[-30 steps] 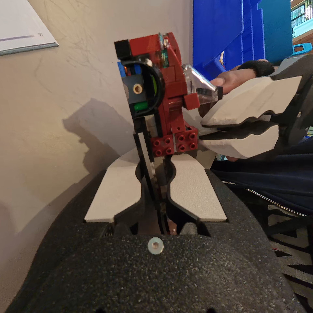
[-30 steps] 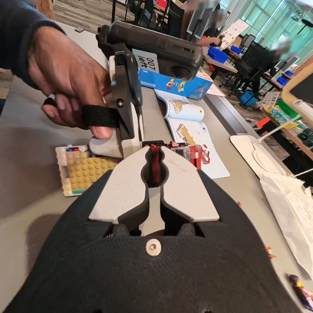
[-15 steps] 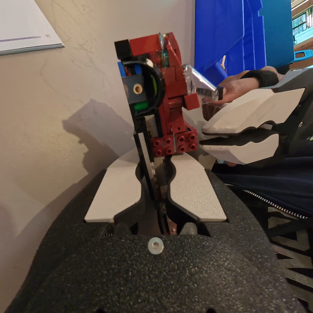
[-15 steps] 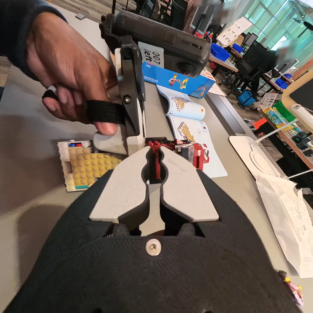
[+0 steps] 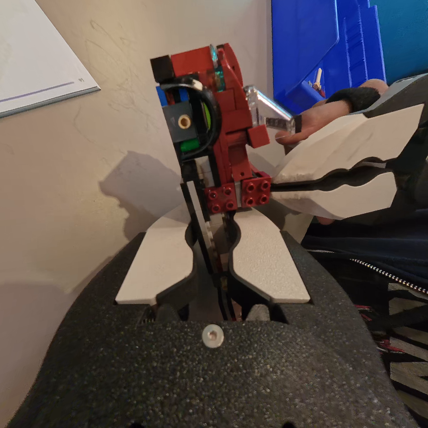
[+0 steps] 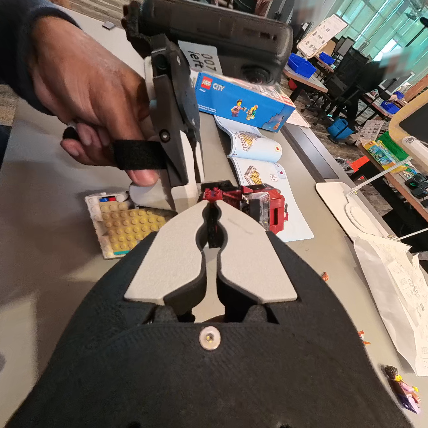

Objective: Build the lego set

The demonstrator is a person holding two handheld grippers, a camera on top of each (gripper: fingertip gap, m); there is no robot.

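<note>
Two grippers meet at one dark red brick vehicle (image 5: 222, 120) above the grey bench (image 6: 46, 220). Left gripper (image 5: 214, 225): jaws narrow, clamped on the vehicle's black-and-white underside. Right gripper (image 6: 212, 203): jaws closed together, tips against a small red studded brick (image 5: 256, 193) on the vehicle's edge. Nearby lie an open instruction booklet (image 6: 259, 159), a blue box (image 6: 240, 102) and a yellow studded plate (image 6: 125, 227).

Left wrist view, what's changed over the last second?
The right tool narrowed its jaws until they look shut, tips against the small red studded brick. The left tool stayed clamped on the red brick model, which has not shifted.
</note>
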